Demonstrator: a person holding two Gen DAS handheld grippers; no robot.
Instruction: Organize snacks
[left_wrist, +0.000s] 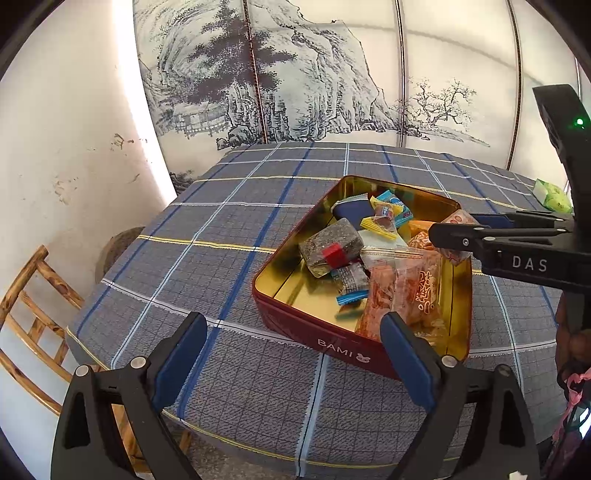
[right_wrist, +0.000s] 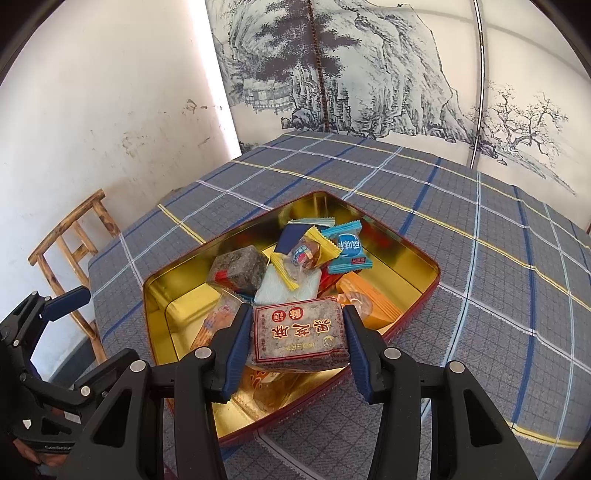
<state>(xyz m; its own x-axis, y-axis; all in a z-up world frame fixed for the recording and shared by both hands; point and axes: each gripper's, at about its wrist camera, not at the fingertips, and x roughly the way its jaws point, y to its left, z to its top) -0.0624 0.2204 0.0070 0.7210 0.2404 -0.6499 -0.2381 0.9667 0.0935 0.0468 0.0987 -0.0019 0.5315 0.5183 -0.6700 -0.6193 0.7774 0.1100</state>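
Observation:
A red tin (left_wrist: 295, 325) with a gold inside, marked BAMI, sits on the checked tablecloth (left_wrist: 207, 236) and holds several wrapped snacks. My right gripper (right_wrist: 295, 339) is shut on a dark sesame cake packet (right_wrist: 300, 336) with red and gold print, held above the tin's (right_wrist: 162, 332) near part. In the left wrist view the right gripper (left_wrist: 439, 236) reaches over the tin from the right. My left gripper (left_wrist: 291, 354) is open and empty, low at the tin's near side. Inside lie a grey sesame block (left_wrist: 328, 247), blue and yellow candies (left_wrist: 388, 214) and an orange-red bag (left_wrist: 402, 295).
A wooden chair (left_wrist: 33, 306) stands at the table's left edge; it also shows in the right wrist view (right_wrist: 74, 236). A green packet (left_wrist: 552, 195) lies on the cloth at the far right. A painted screen (left_wrist: 295, 74) stands behind the table.

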